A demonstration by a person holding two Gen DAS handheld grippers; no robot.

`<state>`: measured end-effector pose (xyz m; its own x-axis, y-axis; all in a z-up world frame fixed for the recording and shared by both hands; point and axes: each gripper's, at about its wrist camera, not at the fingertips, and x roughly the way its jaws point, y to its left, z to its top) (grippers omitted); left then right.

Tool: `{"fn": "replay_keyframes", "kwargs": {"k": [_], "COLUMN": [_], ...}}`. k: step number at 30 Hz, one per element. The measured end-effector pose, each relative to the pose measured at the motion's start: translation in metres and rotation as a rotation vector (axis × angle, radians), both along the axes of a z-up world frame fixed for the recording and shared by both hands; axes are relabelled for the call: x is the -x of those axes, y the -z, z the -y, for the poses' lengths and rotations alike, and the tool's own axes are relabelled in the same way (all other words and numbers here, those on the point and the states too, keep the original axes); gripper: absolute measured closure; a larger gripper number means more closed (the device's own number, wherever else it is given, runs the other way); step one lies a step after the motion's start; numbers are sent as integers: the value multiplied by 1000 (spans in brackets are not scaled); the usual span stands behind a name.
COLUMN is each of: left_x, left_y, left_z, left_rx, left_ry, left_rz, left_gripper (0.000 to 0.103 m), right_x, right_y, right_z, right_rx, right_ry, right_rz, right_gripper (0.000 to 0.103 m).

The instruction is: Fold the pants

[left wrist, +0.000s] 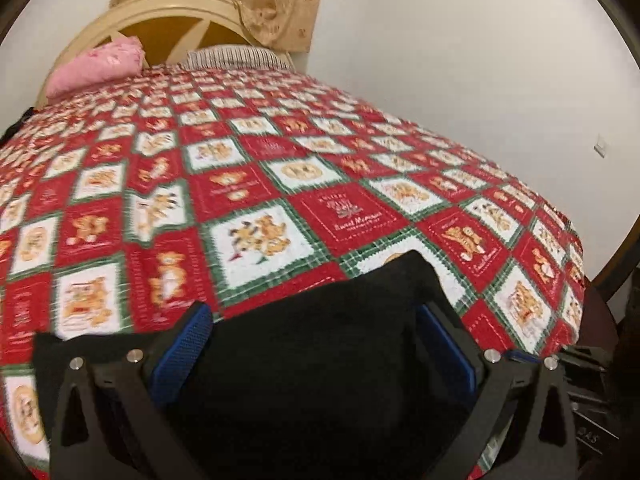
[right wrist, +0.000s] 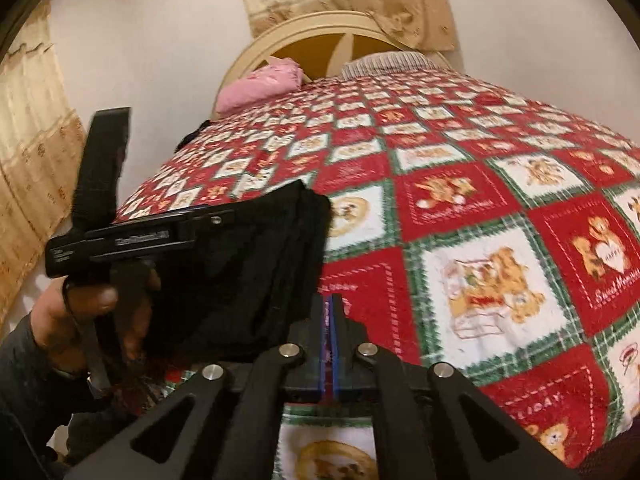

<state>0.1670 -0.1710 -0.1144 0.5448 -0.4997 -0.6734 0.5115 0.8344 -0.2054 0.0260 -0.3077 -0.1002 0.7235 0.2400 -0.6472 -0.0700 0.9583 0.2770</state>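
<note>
Black pants (left wrist: 320, 360), folded into a thick bundle, clamped between the widely spread blue pads (left wrist: 196, 340) of the left gripper (left wrist: 316, 312); cloth filling the whole gap, pads pressed on both flanks. In the left wrist view, bundle at 6 o'clock, running away from the camera toward 12 to 1 o'clock, far corner reaching over the red, white and green checked bedspread (left wrist: 280, 184). In the right wrist view, same pants (right wrist: 260, 264) at 9 o'clock, sticking out rightward from the left gripper (right wrist: 216, 220) toward 3 o'clock, stacked fold edges showing at the free end and running roughly 12 to 6. Long axis not settled: only a compact block showing. Waistband and leg ends not distinguishable; black on black, no seams legible. Lower end of bundle cut off by the gripper frame in the left view and merged into shadow near the hand (right wrist: 80, 312) in the right view; contact with the bed there not clear. Hand wrapped on the left gripper's handle, dark sleeve (right wrist: 20, 360) cropped at the 8 o'clock edge. Right gripper (right wrist: 330, 308) at 6 o'clock, pads drawn almost together, thin slit only, nothing seen pinched, over the bedspread just right of the bundle. Pink pillow (left wrist: 100, 64) and cream headboard (left wrist: 168, 12) at 11 o'clock. Motion blur throughout; bedspread lettering mostly unreadable.
</note>
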Motion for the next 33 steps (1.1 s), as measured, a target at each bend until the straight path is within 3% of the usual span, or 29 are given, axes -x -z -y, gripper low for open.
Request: {"fn": "replay_keyframes", "kwargs": {"k": [1,2,9,13,23,33], "left_x": [6,10,27,29,25,14], "left_y": [-4,-7,-9,-1,28,53], "left_z": [-8,-15,-61,-89,-142,-165], "left_rx": [4,-5,-94,-99,-110,9], "left_ry": [-2,-11,-90,-138,-268,-284], "left_rz": [13,26,86,74,27,-86], "left_gripper": [0,0,0,0,0,0], "right_x": [-1,-1,-13,-27,-64,-74], "right_y": [0,0,-9,-15,-2,15], "right_z": [0,1,-1,-12,-21,-17], "right_rx": [-6,-11,-70,-78,-86,-123], "right_ry": [6,15,21,17,15,3], "right_rz": [2,6,12,23,-29,-54], "right_gripper": [65,62,59,42,39,35]}}
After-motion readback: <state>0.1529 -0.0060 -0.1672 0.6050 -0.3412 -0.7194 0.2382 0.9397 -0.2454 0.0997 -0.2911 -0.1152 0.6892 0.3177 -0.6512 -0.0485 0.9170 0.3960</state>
